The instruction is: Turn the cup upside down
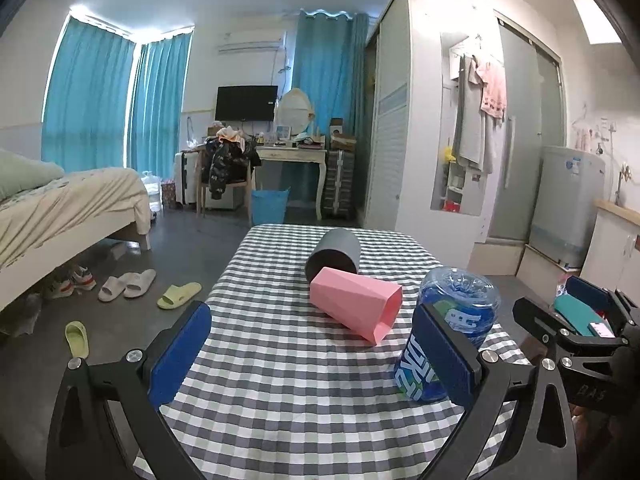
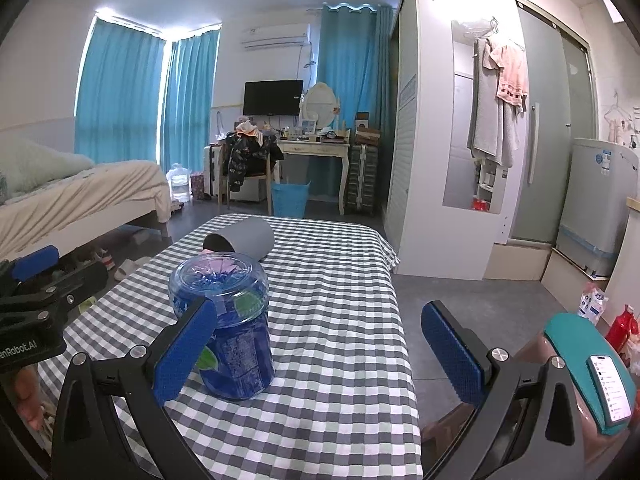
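Note:
A pink faceted cup (image 1: 357, 305) lies on its side on the checked table (image 1: 280, 380), mouth toward the right. A grey cup (image 1: 334, 256) lies on its side just behind it and also shows in the right wrist view (image 2: 244, 240). A blue translucent cup (image 1: 448, 328) stands upside down at the table's right and is close in the right wrist view (image 2: 228, 320). My left gripper (image 1: 312, 354) is open and empty, in front of the pink cup. My right gripper (image 2: 316, 354) is open and empty, its left finger beside the blue cup.
The table edge (image 2: 404, 320) drops to the floor on the right. A bed (image 1: 60, 208) and slippers (image 1: 128, 284) lie left. A wardrobe (image 1: 400, 120) stands behind right. A phone on a teal holder (image 2: 600, 376) sits at my right.

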A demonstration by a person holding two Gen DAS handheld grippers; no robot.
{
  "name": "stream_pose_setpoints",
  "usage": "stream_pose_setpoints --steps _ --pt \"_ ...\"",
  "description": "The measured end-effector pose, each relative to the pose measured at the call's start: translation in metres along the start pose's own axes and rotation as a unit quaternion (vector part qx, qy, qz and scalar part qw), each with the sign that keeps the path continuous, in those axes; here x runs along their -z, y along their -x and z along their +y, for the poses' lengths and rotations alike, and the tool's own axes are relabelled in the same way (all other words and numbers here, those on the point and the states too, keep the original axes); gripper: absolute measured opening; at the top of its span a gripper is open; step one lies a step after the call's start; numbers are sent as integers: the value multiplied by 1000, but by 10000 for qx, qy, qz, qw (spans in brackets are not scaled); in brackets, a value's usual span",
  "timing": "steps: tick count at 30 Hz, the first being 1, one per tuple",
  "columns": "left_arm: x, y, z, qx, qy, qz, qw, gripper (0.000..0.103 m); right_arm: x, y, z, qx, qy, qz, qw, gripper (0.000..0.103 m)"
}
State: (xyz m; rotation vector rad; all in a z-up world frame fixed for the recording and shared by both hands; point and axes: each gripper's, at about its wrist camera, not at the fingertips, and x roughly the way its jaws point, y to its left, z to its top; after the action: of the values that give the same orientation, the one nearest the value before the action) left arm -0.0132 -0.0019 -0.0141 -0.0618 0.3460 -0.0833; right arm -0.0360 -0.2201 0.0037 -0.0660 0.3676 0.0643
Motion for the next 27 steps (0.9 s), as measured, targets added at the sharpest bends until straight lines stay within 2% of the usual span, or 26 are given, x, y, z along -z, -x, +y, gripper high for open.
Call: stream_pose_setpoints --steps 27 --pt "0 4 4 -52 12 -53 10000 103 0 -1 -1 -9 10 66 10000 103"
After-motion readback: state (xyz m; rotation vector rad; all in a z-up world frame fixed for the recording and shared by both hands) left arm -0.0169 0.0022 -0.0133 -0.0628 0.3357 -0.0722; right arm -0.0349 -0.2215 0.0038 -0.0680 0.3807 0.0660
